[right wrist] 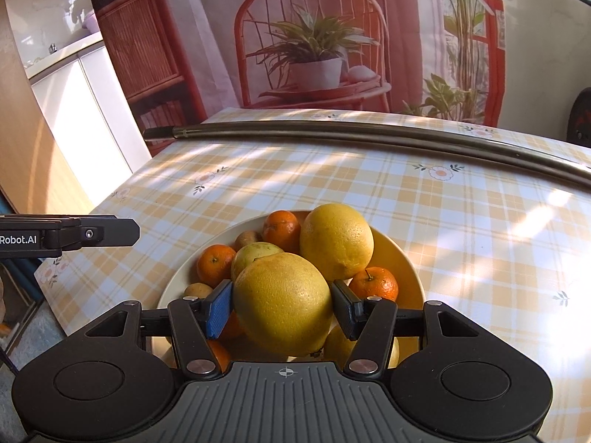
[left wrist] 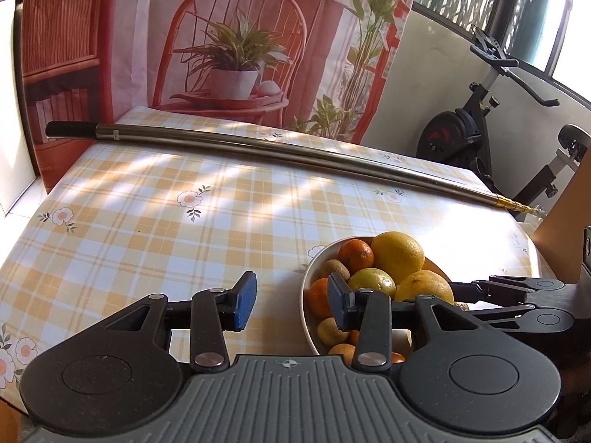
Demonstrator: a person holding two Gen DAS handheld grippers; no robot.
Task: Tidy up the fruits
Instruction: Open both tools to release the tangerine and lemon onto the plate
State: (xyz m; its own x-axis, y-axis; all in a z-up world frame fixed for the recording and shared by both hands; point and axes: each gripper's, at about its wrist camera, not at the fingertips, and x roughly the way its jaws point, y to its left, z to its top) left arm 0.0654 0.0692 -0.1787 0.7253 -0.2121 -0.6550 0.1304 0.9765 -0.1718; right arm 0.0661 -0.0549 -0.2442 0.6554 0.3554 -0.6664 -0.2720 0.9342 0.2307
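Only the right wrist view shows the grip itself: the right gripper (right wrist: 282, 304) pinches a large yellow citrus (right wrist: 282, 302), its blue pads (right wrist: 218, 308) pressed against both sides, over the near part of the cream bowl (right wrist: 400, 254). From the left wrist view that same fruit (left wrist: 424, 286) is half hidden behind the left gripper (left wrist: 291, 301), whose fingers stand spread and empty — one over the checked tablecloth (left wrist: 147, 199), the other over the bowl's (left wrist: 308, 277) rim.

Counted in the right view: two big yellow citrus counting the held one, three whole mandarins (right wrist: 281, 229), one greenish-yellow fruit (right wrist: 255, 253) and two small brown ones. More orange and yellow pieces lie under the gripper, too covered to count.

A long metal pole (left wrist: 258, 144) lies across the far side of the table; its right end is cut off in the right view. The exercise bike (left wrist: 476, 129) shows fully only from the left.
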